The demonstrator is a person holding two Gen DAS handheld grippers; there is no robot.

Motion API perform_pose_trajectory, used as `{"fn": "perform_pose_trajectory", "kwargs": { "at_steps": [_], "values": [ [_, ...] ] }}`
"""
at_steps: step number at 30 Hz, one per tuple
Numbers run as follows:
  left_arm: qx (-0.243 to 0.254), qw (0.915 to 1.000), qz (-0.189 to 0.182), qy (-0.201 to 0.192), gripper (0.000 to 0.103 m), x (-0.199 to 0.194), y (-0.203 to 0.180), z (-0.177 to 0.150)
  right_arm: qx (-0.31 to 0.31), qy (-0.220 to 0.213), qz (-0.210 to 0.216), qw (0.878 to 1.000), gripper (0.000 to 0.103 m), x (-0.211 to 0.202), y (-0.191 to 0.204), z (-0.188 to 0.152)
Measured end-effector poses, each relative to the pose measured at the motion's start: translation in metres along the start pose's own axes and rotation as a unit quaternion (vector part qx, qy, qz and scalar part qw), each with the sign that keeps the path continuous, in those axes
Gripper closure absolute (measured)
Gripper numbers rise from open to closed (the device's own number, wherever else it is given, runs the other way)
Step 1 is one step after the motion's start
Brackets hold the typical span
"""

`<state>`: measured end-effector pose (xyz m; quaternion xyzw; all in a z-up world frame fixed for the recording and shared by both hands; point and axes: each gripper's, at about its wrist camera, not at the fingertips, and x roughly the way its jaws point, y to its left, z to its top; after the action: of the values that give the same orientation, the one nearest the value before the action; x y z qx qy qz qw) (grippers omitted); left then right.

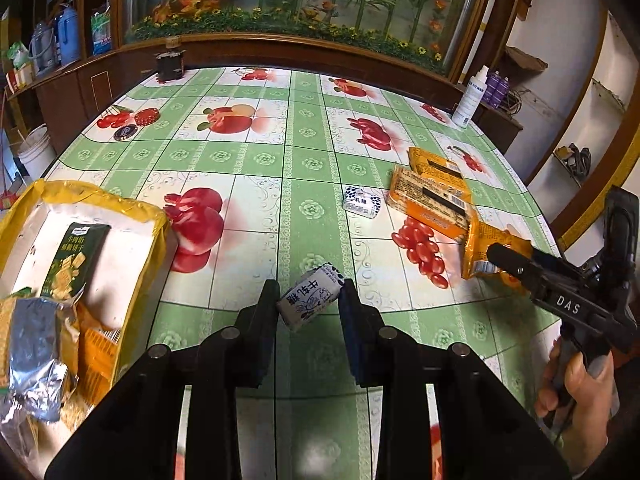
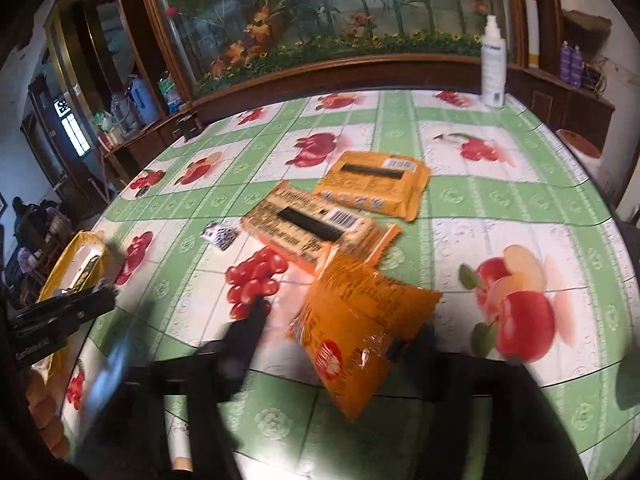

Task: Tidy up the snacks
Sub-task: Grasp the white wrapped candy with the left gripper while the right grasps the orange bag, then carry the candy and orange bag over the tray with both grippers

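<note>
1. Left tongs (image 1: pixel 308 292): clamped on the white candy (image 1: pixel 310 300), which sits tilted between the pads and is lifted off the table (image 1: pixel 304 152). The grip looks firm, so squeeze no harder.
2. Yellow bin (image 1: pixel 120 200): near the left tongs, on their left. It already holds a green biscuit pack (image 1: pixel 68 260) and a silver foil pack (image 1: pixel 36 340). Step in hand, as I judge it, is dropping the candy in there.
3. To do it well, carry the candy over the bin rim, keep it high enough to clear the rim, and aim for the bare white floor ahead of the packs. Part the pads only once it is inside, because a small candy can bounce out.
4. Right tongs (image 2: pixel 336 328): blurred, with the jaws wide apart. An orange snack bag (image 2: pixel 360 332) lies between them. One finger (image 2: pixel 252 320) stands clear of the bag, so I read no grip.
5. Keep the two tongs apart, since the bag's path to the bin crosses in front of the left tongs.
6. Ahead of the right tongs are two orange biscuit packs (image 2: pixel 308 224), and a second candy (image 2: pixel 220 236) lies just left of them.
7. Far off, a spray bottle (image 2: pixel 494 64) stands at the table's back edge. It is not a snack, so leave it.
</note>
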<state>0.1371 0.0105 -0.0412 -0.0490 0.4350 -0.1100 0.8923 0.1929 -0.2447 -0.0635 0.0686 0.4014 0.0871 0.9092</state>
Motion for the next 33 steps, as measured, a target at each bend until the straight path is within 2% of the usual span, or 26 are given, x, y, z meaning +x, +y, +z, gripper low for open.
{"fn": "perform_pose_trajectory", "kwargs": {
  "at_steps": [3,6,8,10,11,12,13,14,23,33],
  "values": [
    [-0.001,1.0000,-0.006,-0.002,0.076,-0.007,-0.003,-0.003,-0.002,-0.012,-0.018,1.000,0.012,-0.001,-0.008,0.006],
    [0.003,0.9999,-0.010,-0.004,0.076,-0.013,-0.008,-0.005,-0.006,0.017,-0.032,0.999,0.012,0.015,-0.014,0.009],
    [0.003,0.9999,-0.015,-0.004,0.076,-0.016,-0.010,-0.006,-0.001,0.052,-0.031,0.998,0.012,0.030,-0.019,0.005],
    [0.002,0.9998,-0.019,-0.005,0.076,-0.018,-0.012,-0.007,-0.010,0.052,-0.030,0.998,0.014,0.030,-0.018,0.002],
    [0.002,0.9998,-0.019,-0.005,0.076,-0.019,-0.013,-0.008,-0.015,0.053,-0.023,0.998,0.027,0.029,-0.016,0.001],
    [0.002,0.9998,-0.020,-0.005,0.076,-0.020,-0.014,-0.008,-0.023,0.049,-0.021,0.998,0.047,0.027,-0.014,-0.001],
    [0.002,0.9997,-0.022,-0.005,0.076,-0.021,-0.015,-0.009,-0.026,0.049,-0.023,0.998,0.057,0.025,-0.013,-0.003],
    [0.002,0.9997,-0.023,-0.005,0.076,-0.022,-0.016,-0.010,-0.028,0.050,-0.025,0.998,0.076,0.022,-0.013,-0.005],
    [-0.002,0.9995,-0.028,-0.011,0.076,-0.038,-0.018,-0.024,-0.018,0.034,0.027,0.999,0.082,-0.013,-0.005,-0.032],
    [-0.021,0.9995,-0.008,-0.022,0.076,-0.062,0.001,-0.045,-0.041,0.003,0.086,0.995,0.083,-0.055,0.044,-0.033]
  ]
}}
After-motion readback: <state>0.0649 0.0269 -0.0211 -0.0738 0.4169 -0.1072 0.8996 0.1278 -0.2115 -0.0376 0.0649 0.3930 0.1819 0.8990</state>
